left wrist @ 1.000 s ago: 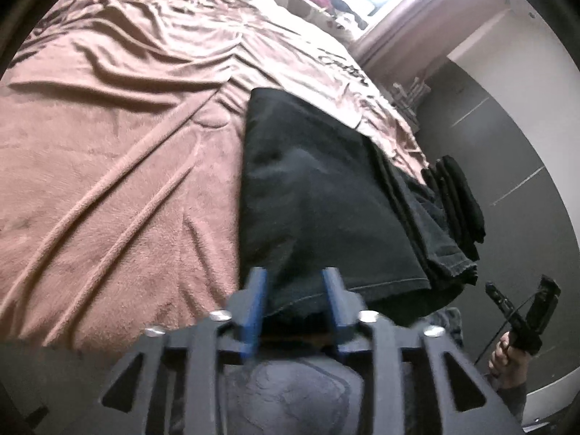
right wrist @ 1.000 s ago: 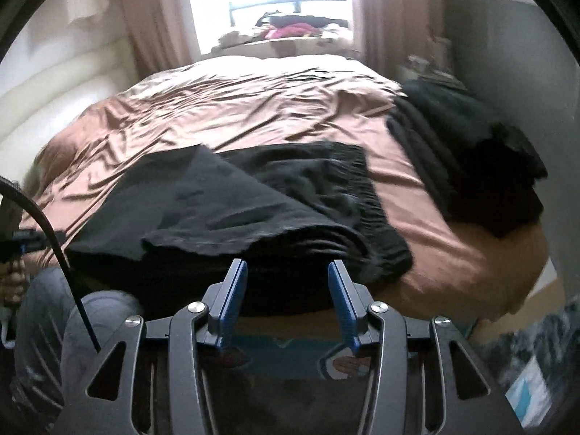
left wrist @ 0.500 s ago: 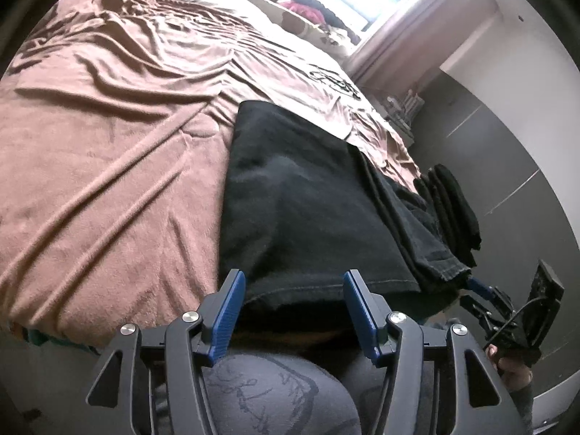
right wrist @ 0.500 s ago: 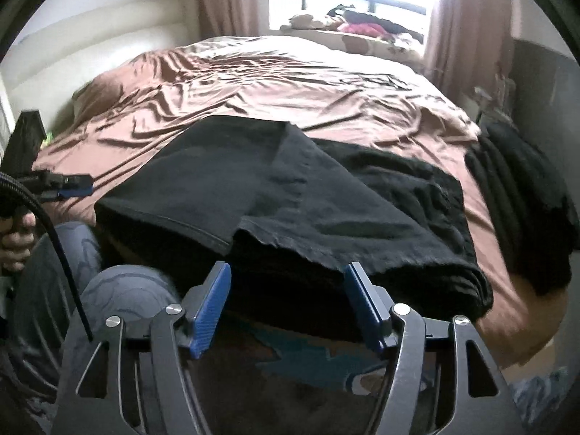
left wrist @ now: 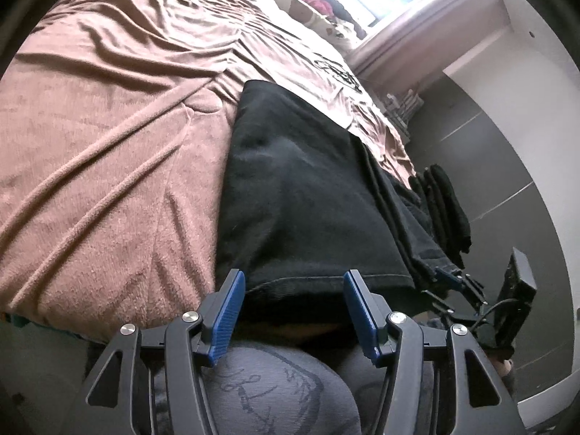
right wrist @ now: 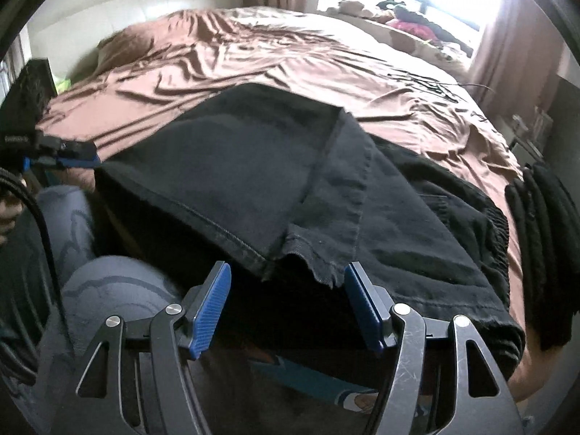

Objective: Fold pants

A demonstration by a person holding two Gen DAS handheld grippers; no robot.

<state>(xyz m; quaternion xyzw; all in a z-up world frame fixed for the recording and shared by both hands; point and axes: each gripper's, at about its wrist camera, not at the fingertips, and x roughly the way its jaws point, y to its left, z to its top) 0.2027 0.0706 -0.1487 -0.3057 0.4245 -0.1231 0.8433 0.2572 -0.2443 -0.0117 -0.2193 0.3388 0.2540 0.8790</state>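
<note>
The black pants (left wrist: pixel 308 195) lie folded over on the brown bed near its front edge, hem ends hanging toward me; they also show in the right wrist view (right wrist: pixel 275 181). My left gripper (left wrist: pixel 293 290) is open and empty, its blue pads just in front of the hem. My right gripper (right wrist: pixel 288 286) is open and empty, its pads either side of the frayed hem corner (right wrist: pixel 319 268) without touching it. The right gripper shows at the right in the left wrist view (left wrist: pixel 456 282), and the left gripper shows at the left in the right wrist view (right wrist: pixel 78 154).
The brown bedspread (left wrist: pixel 108 127) is wrinkled and wide. A pile of other black garments (right wrist: pixel 543 232) lies at the bed's right edge. My grey-clad knees (left wrist: pixel 261 384) are against the bed's front. A window ledge with clutter (right wrist: pixel 398 14) is at the far side.
The left gripper opened, let go of the pants hem and drew back. The right gripper opened wider and swung to face the hem corner. The pants now lie flat.
</note>
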